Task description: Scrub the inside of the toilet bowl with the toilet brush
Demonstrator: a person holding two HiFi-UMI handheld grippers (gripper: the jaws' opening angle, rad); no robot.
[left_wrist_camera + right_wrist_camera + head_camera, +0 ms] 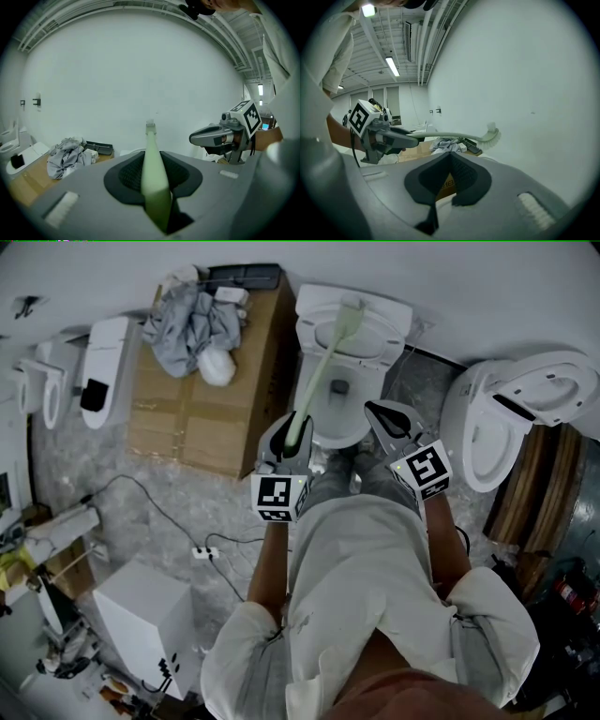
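Observation:
A white toilet (pixel 323 427) stands in front of me with its lid (pixel 384 334) raised. My left gripper (pixel 296 420) is shut on the handle of a pale green toilet brush (pixel 323 362). The brush slants up and away over the bowl, its bristled head (pixel 352 315) near the lid. In the left gripper view the handle (pixel 153 173) runs out between the jaws to the head (pixel 150 125), held in the air before the white wall. My right gripper (pixel 381 412) hovers beside the bowl's right rim, shut and empty. The right gripper view shows the brush (pixel 490 136) and the left gripper (pixel 391 137).
Another white toilet (pixel 520 413) stands to the right, more toilets (pixel 98 371) to the left. A cardboard sheet (pixel 202 413) with a grey cloth pile (pixel 187 324) lies left of the bowl. A white box (pixel 141 615) and cables (pixel 202 552) sit on the floor; wooden boards (pixel 534 488) lean at right.

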